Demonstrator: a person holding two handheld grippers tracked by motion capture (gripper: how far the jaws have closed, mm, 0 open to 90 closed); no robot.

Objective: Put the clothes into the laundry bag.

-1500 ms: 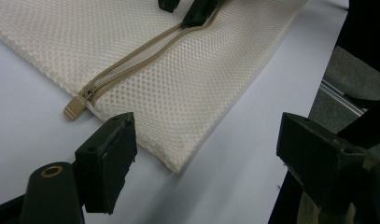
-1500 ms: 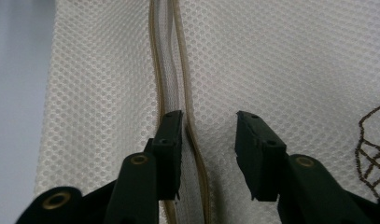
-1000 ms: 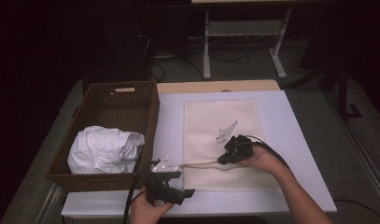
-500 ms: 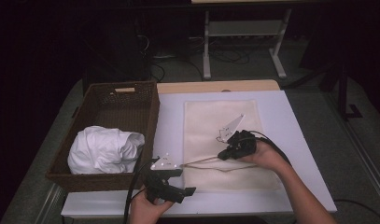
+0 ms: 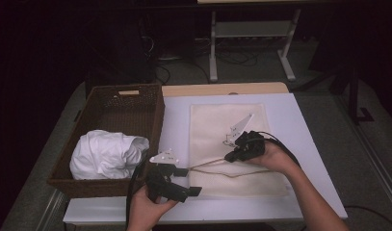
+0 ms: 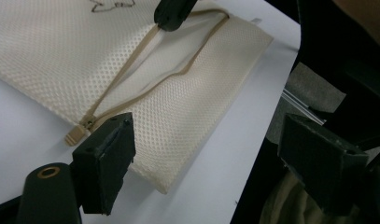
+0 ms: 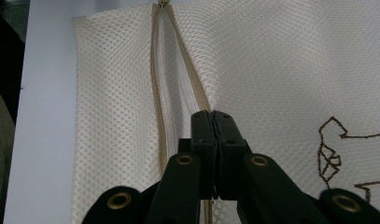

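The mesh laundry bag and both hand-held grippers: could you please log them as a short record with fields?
bag: cream mesh laundry bag flat on the white table, zipper partly open
left hand-held gripper: jaws open, beside the bag's corner near the zipper pull, holding nothing
right hand-held gripper: jaws shut on the zipper's upper edge, lifting it
basket: wicker basket left of the bag, holding a white garment

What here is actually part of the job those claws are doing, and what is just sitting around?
In the job:
- mesh laundry bag, its zip open
- right claw, shut on the zip's upper edge
- left claw, open beside the bag's zip end
- white cloth in the basket, probably next to go in

Lying about:
- wicker basket
- white table
- metal stand behind
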